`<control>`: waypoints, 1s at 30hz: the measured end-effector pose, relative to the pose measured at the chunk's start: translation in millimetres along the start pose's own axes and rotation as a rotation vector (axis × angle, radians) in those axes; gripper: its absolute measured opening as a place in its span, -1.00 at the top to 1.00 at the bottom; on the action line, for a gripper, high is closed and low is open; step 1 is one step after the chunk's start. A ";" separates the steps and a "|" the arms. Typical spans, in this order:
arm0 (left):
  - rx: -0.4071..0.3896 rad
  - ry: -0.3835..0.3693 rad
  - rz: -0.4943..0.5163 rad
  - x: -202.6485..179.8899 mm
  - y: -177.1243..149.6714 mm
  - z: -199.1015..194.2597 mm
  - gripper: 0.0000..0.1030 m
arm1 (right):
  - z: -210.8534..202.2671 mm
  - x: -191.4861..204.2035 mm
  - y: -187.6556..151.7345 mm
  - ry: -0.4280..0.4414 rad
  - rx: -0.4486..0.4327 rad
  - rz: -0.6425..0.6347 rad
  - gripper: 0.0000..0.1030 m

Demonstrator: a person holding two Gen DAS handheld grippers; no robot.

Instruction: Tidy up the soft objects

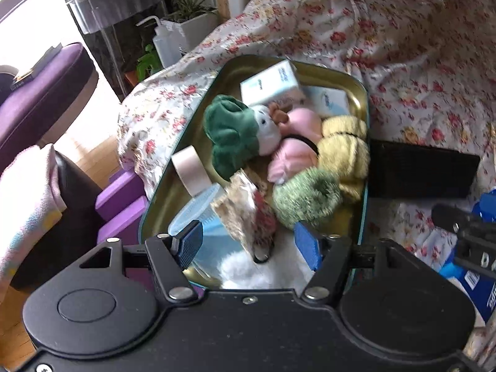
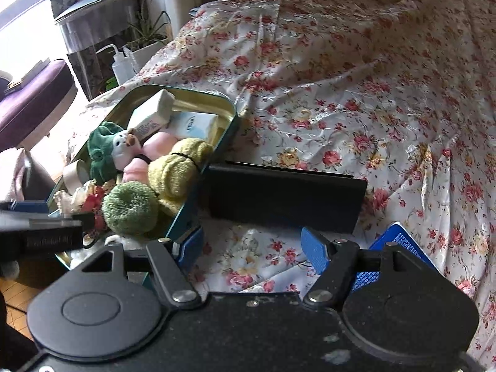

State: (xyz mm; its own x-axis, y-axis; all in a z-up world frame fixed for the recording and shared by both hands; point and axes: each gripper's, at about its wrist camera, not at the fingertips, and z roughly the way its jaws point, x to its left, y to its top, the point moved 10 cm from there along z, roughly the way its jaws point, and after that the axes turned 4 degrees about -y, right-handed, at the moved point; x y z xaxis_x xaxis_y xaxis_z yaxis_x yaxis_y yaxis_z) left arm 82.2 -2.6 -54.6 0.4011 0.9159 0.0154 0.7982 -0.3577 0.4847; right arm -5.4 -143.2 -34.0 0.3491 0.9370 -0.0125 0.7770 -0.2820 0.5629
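Note:
A gold-lined tin tray (image 1: pixel 361 99) lies on the floral bed, also in the right wrist view (image 2: pixel 231 124). It holds a green-and-white plush (image 1: pixel 238 133), pink socks (image 1: pixel 294 145), yellow socks (image 1: pixel 344 152), a green fuzzy ball (image 1: pixel 307 195), a floral pouch (image 1: pixel 245 210), white fluffy fabric (image 1: pixel 248 269), white boxes (image 1: pixel 269 83) and a tape roll (image 1: pixel 190 167). My left gripper (image 1: pixel 251 245) is open just above the tray's near end, over the pouch and white fabric. My right gripper (image 2: pixel 254 248) is open and empty over the bedspread beside the tray.
A black flat case (image 2: pixel 282 195) lies on the bed right of the tray. A blue box (image 2: pixel 400 241) sits by the right gripper. A purple stool (image 1: pixel 40 93), purple blocks (image 1: pixel 121 198), a plant pot (image 1: pixel 189 28) and a squeeze bottle (image 1: pixel 162 43) stand left of the bed.

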 end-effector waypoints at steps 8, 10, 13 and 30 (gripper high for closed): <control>-0.028 0.023 0.019 -4.2 -0.2 -2.6 -0.25 | 3.3 -7.5 0.3 -0.013 0.004 0.024 -0.34; -0.033 0.021 0.018 -4.1 0.4 -3.8 -0.27 | 3.4 -8.1 0.3 -0.014 0.004 0.026 -0.34; -0.037 0.025 0.021 -3.8 0.7 -3.7 -0.28 | 2.8 -7.5 0.1 -0.016 0.003 0.025 -0.35; -0.029 0.016 0.031 -5.6 -1.4 -3.6 -0.28 | 3.4 -5.6 -0.8 -0.019 0.004 0.019 -0.35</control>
State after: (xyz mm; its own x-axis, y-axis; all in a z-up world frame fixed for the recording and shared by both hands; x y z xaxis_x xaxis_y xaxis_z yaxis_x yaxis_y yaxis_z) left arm 77.2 -6.5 -52.2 0.4178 0.9074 0.0446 0.7721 -0.3805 0.5090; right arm -6.3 -148.8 -37.2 0.3732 0.9276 -0.0175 0.7721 -0.3001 0.5602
